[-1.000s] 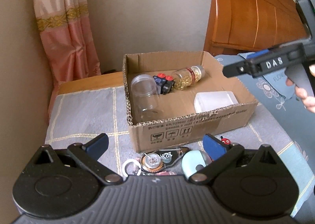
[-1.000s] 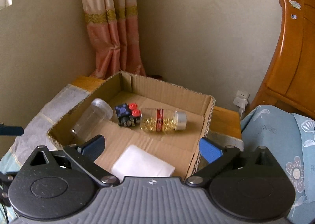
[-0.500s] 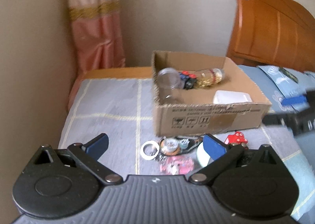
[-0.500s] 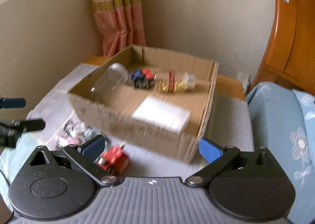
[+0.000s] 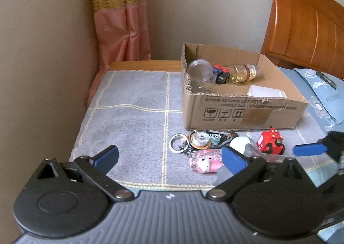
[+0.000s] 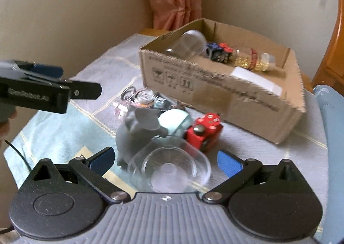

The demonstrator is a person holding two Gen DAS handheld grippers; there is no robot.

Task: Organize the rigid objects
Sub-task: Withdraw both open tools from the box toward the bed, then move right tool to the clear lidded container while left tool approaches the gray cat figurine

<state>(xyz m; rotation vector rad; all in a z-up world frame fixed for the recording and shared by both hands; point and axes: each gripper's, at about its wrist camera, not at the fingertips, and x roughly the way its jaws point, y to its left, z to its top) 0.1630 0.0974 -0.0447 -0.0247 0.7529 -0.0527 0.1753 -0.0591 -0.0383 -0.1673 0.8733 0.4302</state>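
An open cardboard box (image 5: 243, 113) (image 6: 223, 91) on a grey checked cloth holds a clear jar (image 5: 200, 72), a blue-and-red toy (image 5: 220, 73), a bottle of yellow capsules (image 5: 243, 72) and a white tub (image 5: 266, 93). In front of it lie a key ring (image 5: 178, 143), a round keychain (image 5: 202, 137), a pink charm (image 5: 206, 161), a pale blue disc (image 6: 174, 120), a red toy car (image 5: 271, 141) (image 6: 204, 132), a grey elephant figure (image 6: 137, 130) and a clear glass bowl (image 6: 169, 168). My right gripper (image 6: 165, 159) is open, its fingers either side of the bowl. My left gripper (image 5: 169, 157) is open and holds nothing.
A pink curtain (image 5: 122, 29) hangs in the corner behind the table. A wooden headboard (image 5: 305, 29) and a blue flowered pillow (image 5: 322, 91) lie to the right. Bare cloth (image 5: 129, 115) spreads left of the box. The left gripper (image 6: 79, 81) shows at the left of the right wrist view.
Both grippers have drawn back from the box. The right one has dropped low over the items in front of the box, with the glass bowl now between its fingers. The left one has shifted back.
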